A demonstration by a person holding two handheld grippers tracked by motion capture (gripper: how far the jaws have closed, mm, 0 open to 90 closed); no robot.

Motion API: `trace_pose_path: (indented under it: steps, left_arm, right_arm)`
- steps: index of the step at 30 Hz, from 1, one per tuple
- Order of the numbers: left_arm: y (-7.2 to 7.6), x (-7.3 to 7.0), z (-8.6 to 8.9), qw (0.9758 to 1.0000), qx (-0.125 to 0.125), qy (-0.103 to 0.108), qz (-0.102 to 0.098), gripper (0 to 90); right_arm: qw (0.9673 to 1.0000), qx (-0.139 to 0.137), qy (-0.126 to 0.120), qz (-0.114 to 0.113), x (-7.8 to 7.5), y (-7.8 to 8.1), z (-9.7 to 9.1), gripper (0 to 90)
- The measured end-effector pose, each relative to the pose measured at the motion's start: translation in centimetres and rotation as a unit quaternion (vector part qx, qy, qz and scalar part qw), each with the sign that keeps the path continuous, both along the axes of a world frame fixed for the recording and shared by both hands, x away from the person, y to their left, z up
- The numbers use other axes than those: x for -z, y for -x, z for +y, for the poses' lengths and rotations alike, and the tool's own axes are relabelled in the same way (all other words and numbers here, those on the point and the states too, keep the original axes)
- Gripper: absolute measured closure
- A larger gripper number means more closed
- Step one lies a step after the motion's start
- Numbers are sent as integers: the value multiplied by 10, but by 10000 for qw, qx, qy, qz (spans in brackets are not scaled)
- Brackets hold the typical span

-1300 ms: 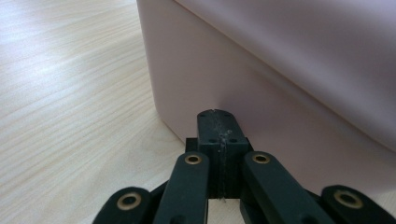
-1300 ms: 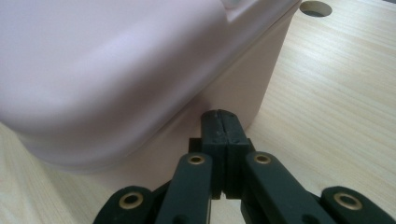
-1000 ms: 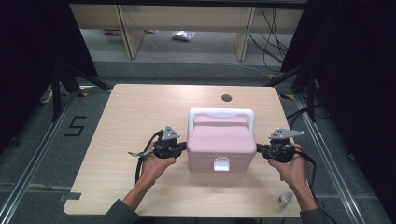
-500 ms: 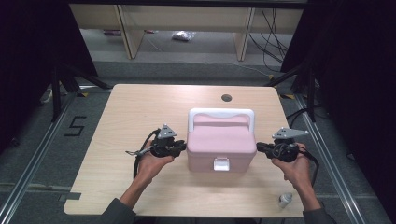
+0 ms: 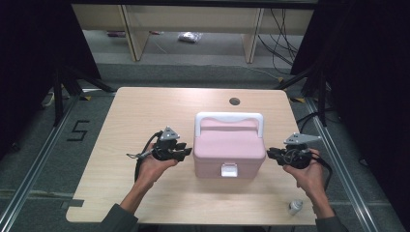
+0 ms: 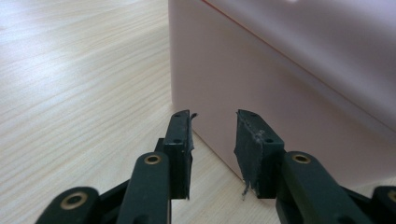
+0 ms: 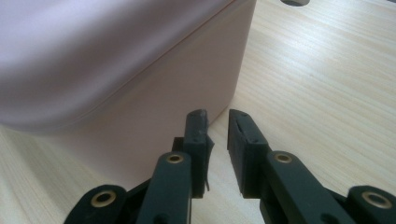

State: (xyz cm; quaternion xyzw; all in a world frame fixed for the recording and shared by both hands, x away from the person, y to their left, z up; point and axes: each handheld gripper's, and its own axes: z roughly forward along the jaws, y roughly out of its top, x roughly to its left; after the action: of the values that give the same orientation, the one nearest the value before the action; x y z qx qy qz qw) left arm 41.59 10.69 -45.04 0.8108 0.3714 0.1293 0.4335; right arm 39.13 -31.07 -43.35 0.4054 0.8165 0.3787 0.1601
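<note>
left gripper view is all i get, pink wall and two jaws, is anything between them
Observer: No. The left gripper is open with a bare gap; its jaws have just been opening beside the pink box.
Operator: where's the other one
Observer: The right gripper sits at the box's opposite side, open too, jaws just opening, nothing between them.
Operator: box lid open or shut
Observer: Shut, with the white handle lying toward the far edge and a white latch on the near face.

lab recording bay, bare wooden table (image 5: 145, 116) on metal rails (image 5: 29, 169), black curtains (image 5: 367, 72), loose cables (image 5: 283, 34), numbered floor mark (image 5: 78, 130)
</note>
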Motion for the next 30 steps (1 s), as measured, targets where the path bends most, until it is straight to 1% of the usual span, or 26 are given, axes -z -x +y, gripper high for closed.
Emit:
trace_pose_path:
  steps: [1,2,4,5,8,9,11,12,15,16,17,18,19,20,21,22,23,24,25,26,27,28,29,30]
  left_arm:
    - [0,0,0,10000,0,0,0,636]
    - [0,-3,1,10000,-21,2,4,631]
    - [0,-5,2,10000,8,11,14,618]
    - [0,-6,2,10000,18,-40,-17,610]
    - [0,-7,2,10000,39,-79,1,590]
    - [-1,-7,3,10000,22,-68,41,582]
    - [-1,-7,4,9999,3,-51,88,568]
    - [-1,-7,5,9999,-9,-38,98,564]
    - [-3,-10,8,9999,28,-25,156,548]
    - [-3,-14,11,9998,27,-38,176,540]
    - [-4,-17,12,9998,38,-38,178,532]
    - [-4,-20,13,9998,30,-37,168,529]
    - [-4,-24,14,9998,35,-102,153,528]
    - [-5,-27,15,9998,-6,-134,113,524]
    - [-5,-27,15,9998,-6,-134,113,516]
    - [-6,-35,17,9998,-10,-177,69,507]
    - [-7,-39,17,9999,-13,-146,84,495]
    - [-7,-43,19,9998,37,-180,51,492]
    - [-7,-43,19,9998,37,-180,51,491]
    - [-7,-46,19,9998,38,-217,27,491]
    - [-7,-53,21,9996,130,-258,-8,479]
    - [-7,-56,22,9996,119,-241,-2,472]
    - [-8,-59,23,9995,156,-272,26,461]
    - [-8,-62,22,9997,123,-195,48,449]
  right_arm:
    - [10000,0,0,0,0,0,0,780]
    - [10000,-39,28,-56,1,-1,-2,779]
    - [10000,-7,-17,-27,1,0,-3,777]
    - [10000,-20,-32,-55,2,0,-3,776]
    - [9999,-59,17,-117,2,-1,-5,774]
    - [9999,-115,-18,-80,2,-1,-5,770]
    - [9999,-46,-7,-99,3,-1,-6,762]
    - [10000,4,-88,20,3,0,-5,757]
    - [9999,7,-99,47,3,-1,-6,745]
    - [10000,-67,-37,-36,4,-2,-8,738]
    - [10000,-45,-19,-58,4,-3,-8,737]
    - [10000,-17,-19,-20,4,-2,-8,736]
    - [9999,44,-97,103,4,-1,-7,736]
    - [10000,-22,-16,-29,4,-3,-9,734]
    - [10000,-22,-16,-29,4,-3,-9,734]
    - [10000,-34,-19,-29,5,-3,-9,731]
    - [10000,-37,-23,-27,4,-3,-8,730]
    - [10000,-37,-28,-31,4,-3,-9,730]
    - [9999,23,-86,76,5,-2,-7,730]
    - [9999,23,-86,76,5,-2,-7,730]
    - [10000,-39,-53,10,5,-3,-8,727]
    - [10000,-55,-33,-30,6,-4,-9,726]
    - [9999,4,-111,85,6,-2,-8,724]
    - [10000,-29,-50,13,6,-3,-9,721]
